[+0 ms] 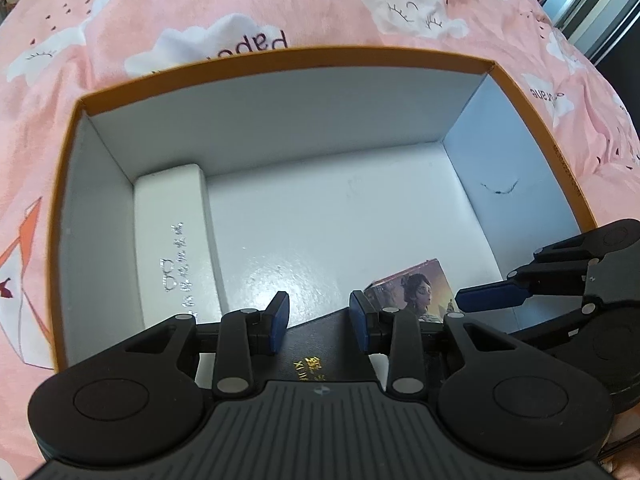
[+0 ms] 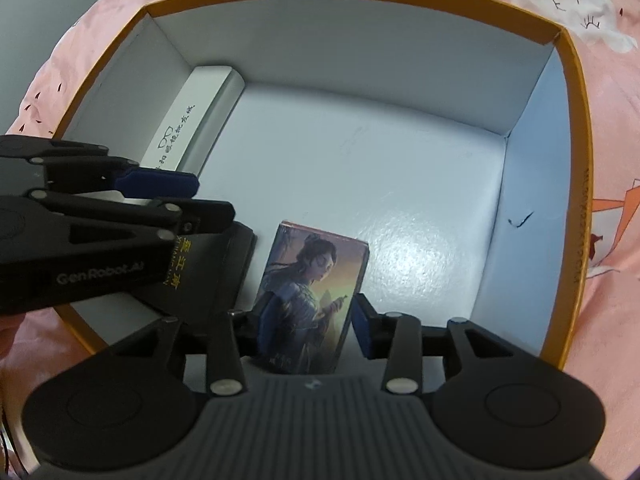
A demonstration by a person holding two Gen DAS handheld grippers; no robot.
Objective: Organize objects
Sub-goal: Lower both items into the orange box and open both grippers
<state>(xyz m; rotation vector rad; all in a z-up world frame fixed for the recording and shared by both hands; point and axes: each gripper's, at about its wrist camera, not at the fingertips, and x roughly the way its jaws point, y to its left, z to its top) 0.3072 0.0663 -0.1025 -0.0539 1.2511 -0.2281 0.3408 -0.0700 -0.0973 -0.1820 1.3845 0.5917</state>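
An open cardboard box (image 1: 280, 120) with an orange rim and white inside (image 2: 360, 48) lies on a pink bedspread. My left gripper (image 1: 320, 320) reaches down into its near left part. A black box with gold letters (image 1: 320, 354) fills the gap between its blue pads, tilted. The right wrist view shows the same gripper (image 2: 216, 196) over that black box (image 2: 216, 268). My right gripper (image 2: 312, 324) stands open around an upright small box with a painted figure (image 2: 316, 280); the right pad (image 2: 362, 332) is just clear of it. In the left wrist view that picture box (image 1: 416, 292) stands beside the right gripper's finger (image 1: 492, 296).
A long white case with silver print (image 1: 172, 240) lies along the box's left wall (image 2: 192, 120). The far and right parts of the box floor (image 2: 400, 160) are bare. The pink bedspread with cloud prints (image 1: 240, 0) surrounds the box on all sides.
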